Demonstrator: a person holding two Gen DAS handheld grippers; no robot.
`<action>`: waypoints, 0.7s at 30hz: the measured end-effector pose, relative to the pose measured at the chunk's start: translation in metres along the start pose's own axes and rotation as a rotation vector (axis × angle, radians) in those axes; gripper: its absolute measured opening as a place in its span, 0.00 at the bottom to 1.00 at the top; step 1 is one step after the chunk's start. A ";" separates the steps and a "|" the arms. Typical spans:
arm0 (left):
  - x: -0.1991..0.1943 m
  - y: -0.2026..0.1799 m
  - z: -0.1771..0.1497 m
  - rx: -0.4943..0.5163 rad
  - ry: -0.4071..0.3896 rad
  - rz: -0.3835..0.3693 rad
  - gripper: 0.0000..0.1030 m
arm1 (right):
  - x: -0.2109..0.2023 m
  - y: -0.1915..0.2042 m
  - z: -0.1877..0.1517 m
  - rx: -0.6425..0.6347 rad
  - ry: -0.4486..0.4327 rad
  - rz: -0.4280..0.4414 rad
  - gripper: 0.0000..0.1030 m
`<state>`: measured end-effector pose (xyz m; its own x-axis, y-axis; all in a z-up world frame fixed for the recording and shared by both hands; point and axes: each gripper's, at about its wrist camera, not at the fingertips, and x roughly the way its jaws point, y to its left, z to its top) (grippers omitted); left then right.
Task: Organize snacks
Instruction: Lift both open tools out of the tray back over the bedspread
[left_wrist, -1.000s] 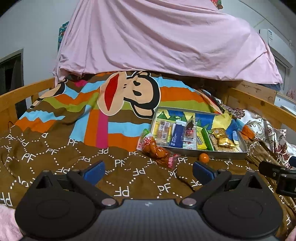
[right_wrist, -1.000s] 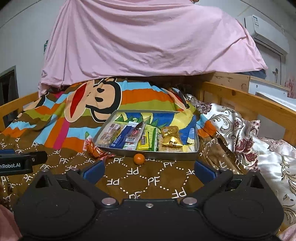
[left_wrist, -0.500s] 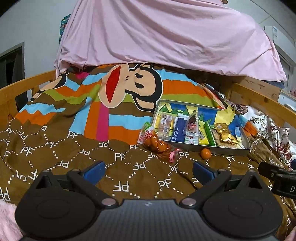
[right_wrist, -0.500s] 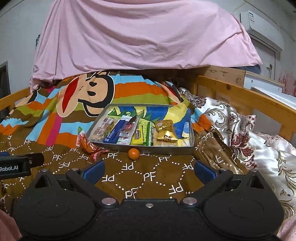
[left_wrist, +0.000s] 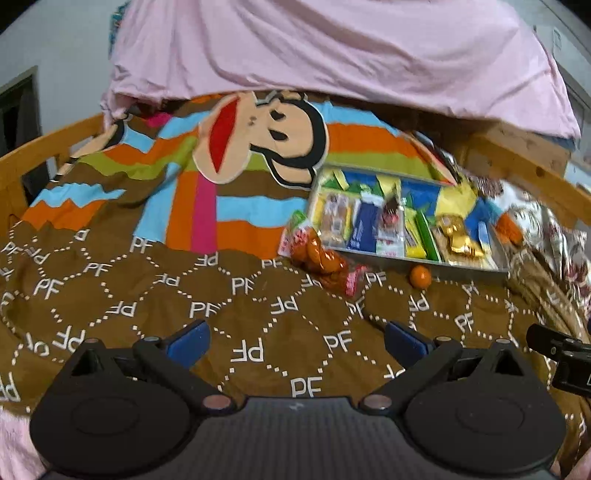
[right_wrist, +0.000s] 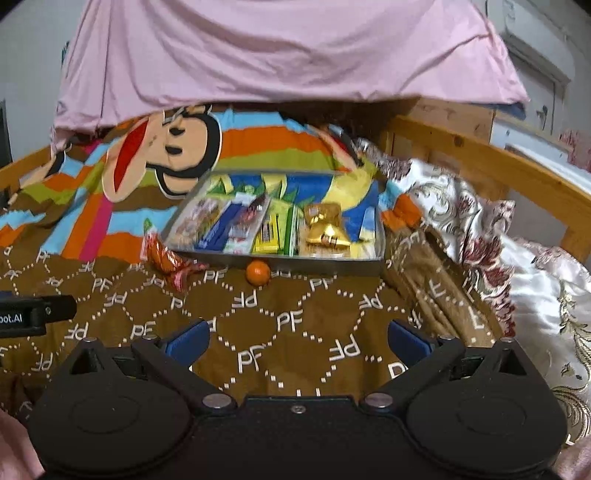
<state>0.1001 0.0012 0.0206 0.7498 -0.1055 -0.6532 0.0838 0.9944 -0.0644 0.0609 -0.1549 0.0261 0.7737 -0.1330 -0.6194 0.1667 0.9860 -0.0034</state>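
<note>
Surface: a bed with a brown "PF" blanket (left_wrist: 258, 314) and wooden rails, with a pink sheet (right_wrist: 288, 48) hanging behind. A metal tray (right_wrist: 295, 263) of packaged snacks lies on the blanket. An orange ball (right_wrist: 258, 272) touches its near wall; an orange snack bag (left_wrist: 317, 258) lies at its left corner. Left gripper (left_wrist: 295, 341) and right gripper (right_wrist: 297, 339): fingers wide, empty, well short of the snacks.

Brown blanket (left_wrist: 258, 332) with white PF lettering, pink sheet (left_wrist: 332, 48) behind
</note>
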 end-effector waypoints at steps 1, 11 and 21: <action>0.004 0.000 0.002 0.007 0.012 -0.007 0.99 | 0.002 0.000 0.000 -0.003 0.008 0.000 0.99; 0.046 -0.004 0.037 0.123 0.087 -0.033 1.00 | 0.035 -0.005 0.020 -0.041 0.018 -0.074 0.99; 0.088 -0.025 0.048 0.237 0.085 -0.029 1.00 | 0.074 -0.002 0.044 -0.171 -0.008 -0.068 0.99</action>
<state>0.1958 -0.0330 0.0011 0.6877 -0.1225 -0.7156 0.2634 0.9606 0.0886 0.1450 -0.1708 0.0152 0.7688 -0.2003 -0.6073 0.1131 0.9773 -0.1791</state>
